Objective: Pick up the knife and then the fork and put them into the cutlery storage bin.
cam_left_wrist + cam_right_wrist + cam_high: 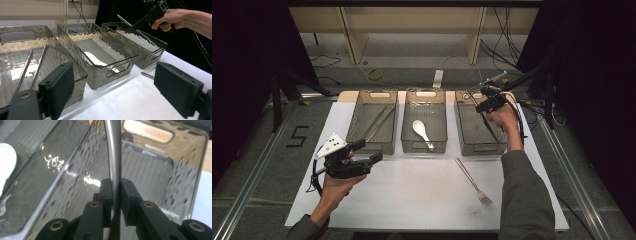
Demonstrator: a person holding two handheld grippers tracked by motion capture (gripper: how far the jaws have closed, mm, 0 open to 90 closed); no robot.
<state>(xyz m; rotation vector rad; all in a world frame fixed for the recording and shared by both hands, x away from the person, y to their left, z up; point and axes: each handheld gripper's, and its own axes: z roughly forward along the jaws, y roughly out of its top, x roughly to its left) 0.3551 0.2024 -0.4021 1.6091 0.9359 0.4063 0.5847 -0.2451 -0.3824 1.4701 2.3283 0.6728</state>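
My right gripper (479, 100) hangs over the right clear bin (460, 125), shut on a grey metal utensil handle (112, 150) that runs up between the jaws (115, 187). The same handle (123, 20) pokes out above the bin in the left gripper view. I cannot tell what kind of utensil it is. My left gripper (368, 151) is open and empty above the white table, just in front of the left bin (353, 117); its pads (60, 87) stand wide apart. A white spoon (421, 131) lies in the middle bin (404, 120). A metal fork (472, 180) rests on the table at front right.
Two long metal sticks (379, 122) lie slanted in the left bin. The three bins stand side by side along the table's far edge. Cables and a shelf frame lie on the floor beyond. Dark curtains flank both sides.
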